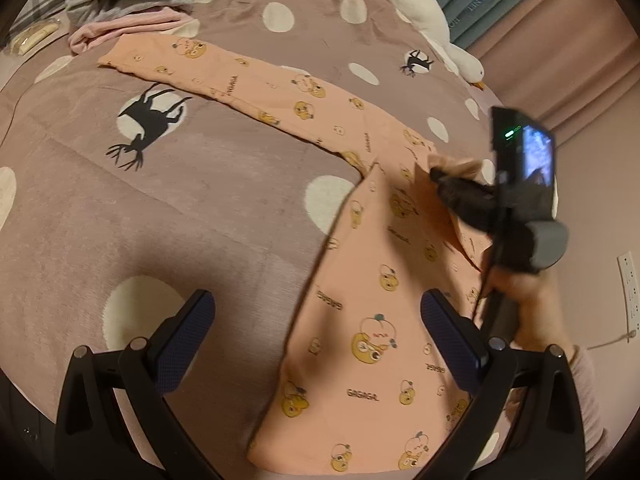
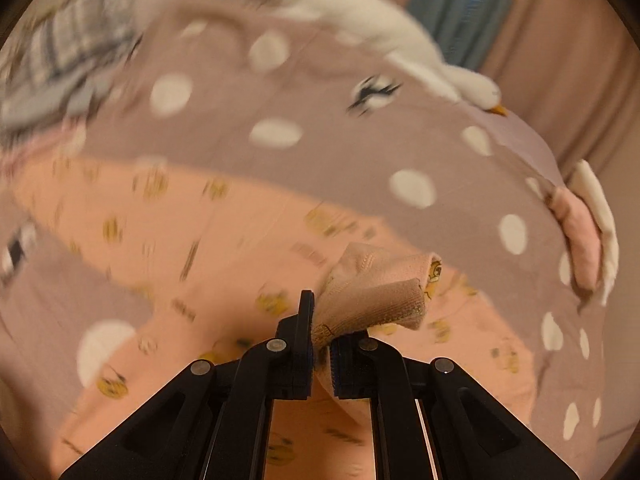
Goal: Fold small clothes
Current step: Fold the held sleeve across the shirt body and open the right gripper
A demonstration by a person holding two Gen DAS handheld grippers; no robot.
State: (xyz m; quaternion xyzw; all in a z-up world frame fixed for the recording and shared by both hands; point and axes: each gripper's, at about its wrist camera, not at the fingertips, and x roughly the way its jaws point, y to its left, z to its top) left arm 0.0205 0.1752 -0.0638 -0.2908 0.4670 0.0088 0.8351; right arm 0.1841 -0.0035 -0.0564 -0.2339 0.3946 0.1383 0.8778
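Note:
A small peach garment [image 1: 360, 320] printed with yellow cartoon figures lies spread on the mauve dotted bedspread [image 1: 200, 200]. One long leg [image 1: 224, 76] of it stretches to the far left. My left gripper [image 1: 318, 348] hovers open over the garment's near part, with nothing between its blue pads. My right gripper [image 1: 438, 176] is at the right, shut on the garment's ribbed hem. In the right wrist view the right gripper [image 2: 320, 344] pinches the bunched hem [image 2: 372, 292] and holds it up above the peach cloth [image 2: 180, 240].
Grey and pink clothes [image 1: 128, 12] are piled at the far left of the bed. A white plush goose [image 1: 432, 16] lies along the far edge by the curtains [image 1: 560, 40]. The person's hand [image 1: 520, 300] holds the right gripper's handle. A wall socket [image 1: 630, 280] is at the right.

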